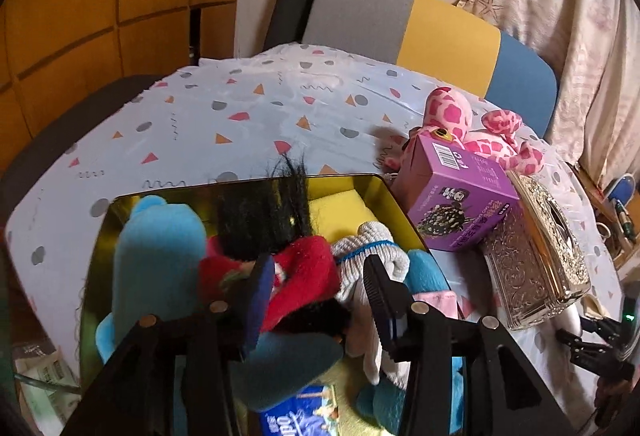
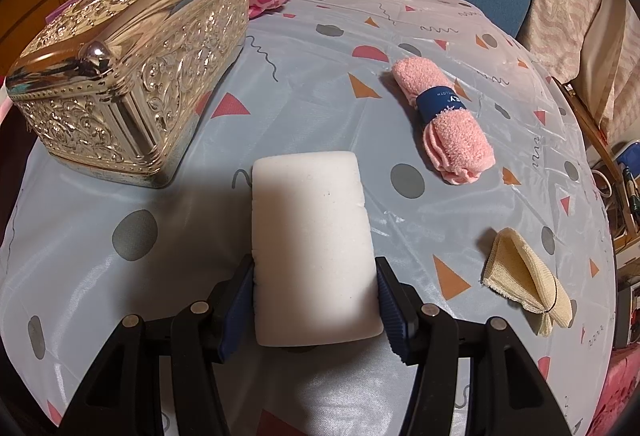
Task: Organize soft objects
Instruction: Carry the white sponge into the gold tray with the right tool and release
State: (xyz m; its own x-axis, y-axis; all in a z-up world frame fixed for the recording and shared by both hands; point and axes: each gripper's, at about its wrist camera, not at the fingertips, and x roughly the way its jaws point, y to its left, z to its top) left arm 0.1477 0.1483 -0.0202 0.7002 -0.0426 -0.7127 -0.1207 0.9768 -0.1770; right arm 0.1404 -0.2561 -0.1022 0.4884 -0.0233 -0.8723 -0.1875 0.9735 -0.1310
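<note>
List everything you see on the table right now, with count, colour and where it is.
white sponge: 1, white, between right gripper's pads
pink towel roll: 1, pink, navy band, on table
cream cloth: 1, cream, table's right
silver box: 1, ornate silver, table's left
pink plush: 1, pink spotted, behind purple carton
purple carton: 1, beside tin
gold tin: 1, holding soft toys
white glove: 1, in tin
left gripper: open over tin
right gripper: shut on sponge

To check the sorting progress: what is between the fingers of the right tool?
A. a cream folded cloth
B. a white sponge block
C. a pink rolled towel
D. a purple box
B: the right tool has its pads pressed on both sides of the white sponge block.
</note>
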